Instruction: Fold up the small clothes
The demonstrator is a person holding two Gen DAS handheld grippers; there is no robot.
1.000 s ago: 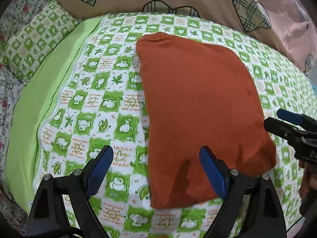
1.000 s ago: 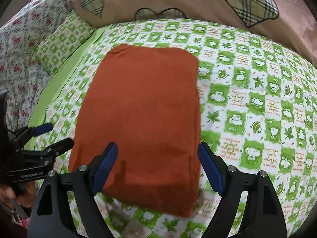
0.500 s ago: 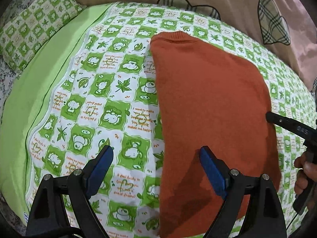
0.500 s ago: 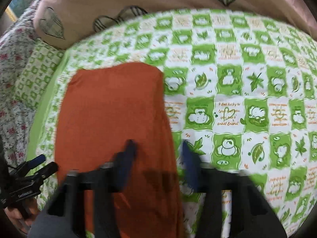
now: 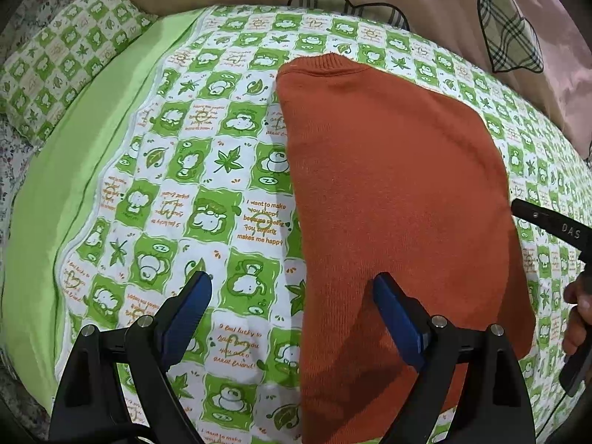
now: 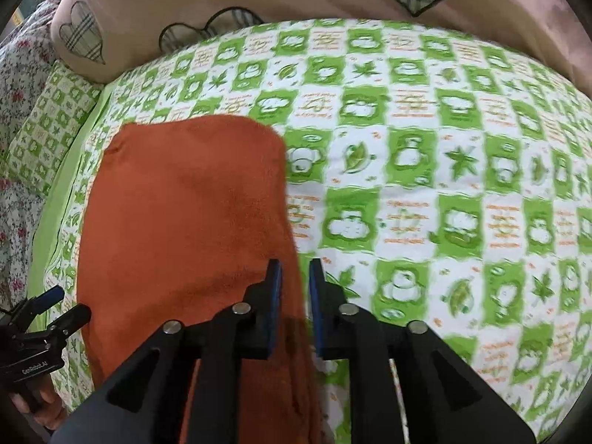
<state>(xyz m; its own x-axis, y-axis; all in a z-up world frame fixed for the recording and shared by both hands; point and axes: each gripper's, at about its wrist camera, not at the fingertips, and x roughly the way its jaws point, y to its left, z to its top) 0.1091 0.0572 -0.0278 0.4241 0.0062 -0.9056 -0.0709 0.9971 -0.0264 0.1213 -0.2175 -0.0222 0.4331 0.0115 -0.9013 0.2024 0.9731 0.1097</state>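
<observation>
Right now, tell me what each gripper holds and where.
The left gripper is open, holding nothing. The right gripper pinches the right edge of the folded rust-orange knit garment.

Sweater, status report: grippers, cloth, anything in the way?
Left gripper open, straddling the sweater's left edge. Right gripper nearly shut at its right edge; grip unclear. Sweater folded flat on the bedspread. Nothing in the way.

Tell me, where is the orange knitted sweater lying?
The folded orange knitted sweater lies flat on the green-and-white checked bedsheet, right of centre in the left wrist view, below the pink quilt.
</observation>
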